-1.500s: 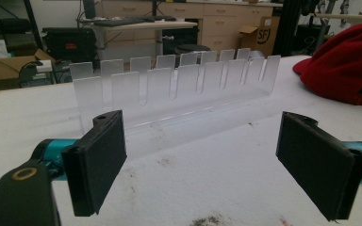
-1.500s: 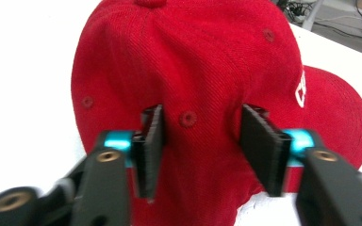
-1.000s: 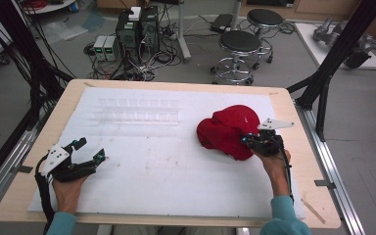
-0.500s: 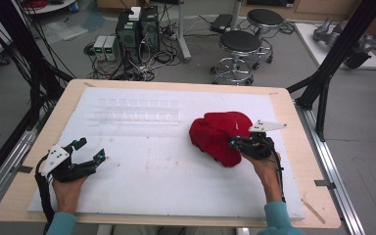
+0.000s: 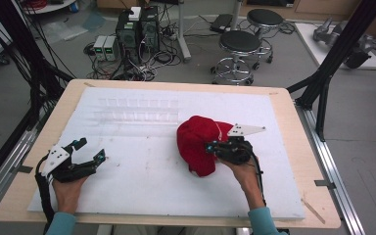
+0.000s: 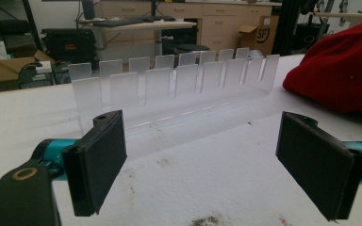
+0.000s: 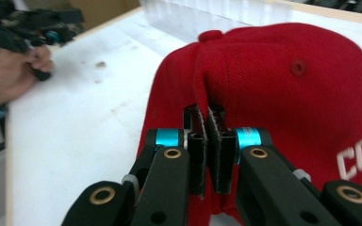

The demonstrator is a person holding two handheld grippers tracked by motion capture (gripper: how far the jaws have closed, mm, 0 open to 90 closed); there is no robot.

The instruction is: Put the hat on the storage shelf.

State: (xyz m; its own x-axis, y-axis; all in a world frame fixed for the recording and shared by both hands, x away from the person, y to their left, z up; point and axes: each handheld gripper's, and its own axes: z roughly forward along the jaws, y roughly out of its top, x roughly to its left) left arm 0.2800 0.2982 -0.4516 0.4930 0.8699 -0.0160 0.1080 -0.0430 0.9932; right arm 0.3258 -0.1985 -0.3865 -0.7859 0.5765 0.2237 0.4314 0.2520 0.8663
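Note:
A red cap (image 5: 199,141) with white lettering lies right of centre on the white foam mat (image 5: 142,176). My right gripper (image 5: 213,147) is shut on a fold of the red cap's (image 7: 283,89) fabric; in the right gripper view the jaws (image 7: 209,141) pinch a raised crease near the crown button. At the mat's left front, my left gripper (image 5: 89,150) rests open with nothing between its pads (image 6: 99,162). In the left gripper view the red cap (image 6: 344,70) sits at the far right.
A clear plastic slotted rack (image 5: 137,110) stands across the back of the mat, also the clear rack (image 6: 179,89) ahead of the left gripper. The wooden table edge (image 5: 303,137) frames the mat. Stools, cables and boxes are on the floor beyond.
My right gripper has dragged the cap leftward and toward the front, bunching its fabric. The left gripper has stayed in place, open.

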